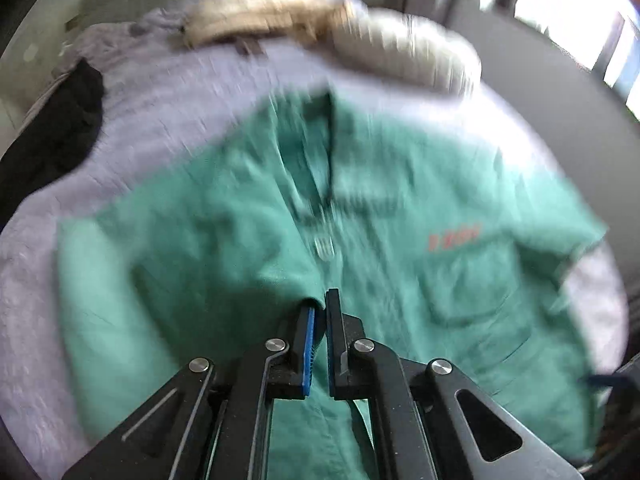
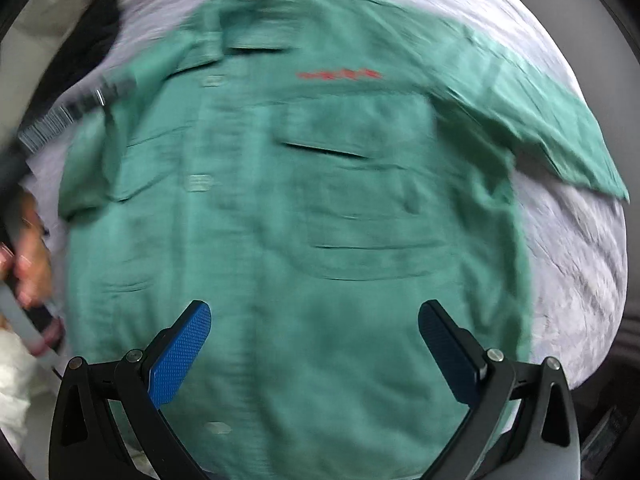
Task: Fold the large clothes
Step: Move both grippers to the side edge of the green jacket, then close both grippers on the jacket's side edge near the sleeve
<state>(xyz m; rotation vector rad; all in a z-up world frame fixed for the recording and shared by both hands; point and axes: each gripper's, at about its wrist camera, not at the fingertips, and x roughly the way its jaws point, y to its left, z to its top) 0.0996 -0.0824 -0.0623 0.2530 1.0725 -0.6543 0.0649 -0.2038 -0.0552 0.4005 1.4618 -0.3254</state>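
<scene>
A green short-sleeved shirt point(image 1: 240, 220) with red chest lettering lies spread front-up on a pale lilac bed cover point(image 1: 160, 92). My left gripper point(image 1: 320, 308) is shut, and a fold of the shirt's cloth is pinched between its blue pads near the button line. In the right wrist view the shirt point(image 2: 320, 200) fills the frame. My right gripper point(image 2: 316, 316) hangs open over its lower part with nothing between the fingers. Both views are blurred by motion. At that view's left edge a person's hand point(image 2: 34, 248) grips the blurred left tool.
A black garment point(image 1: 60, 128) lies at the bed's left edge, also in the right wrist view point(image 2: 100, 28). A cream rolled blanket point(image 1: 400, 48) and a tan bundle point(image 1: 260, 12) sit beyond the collar. A bright window point(image 1: 560, 4) is at the far right.
</scene>
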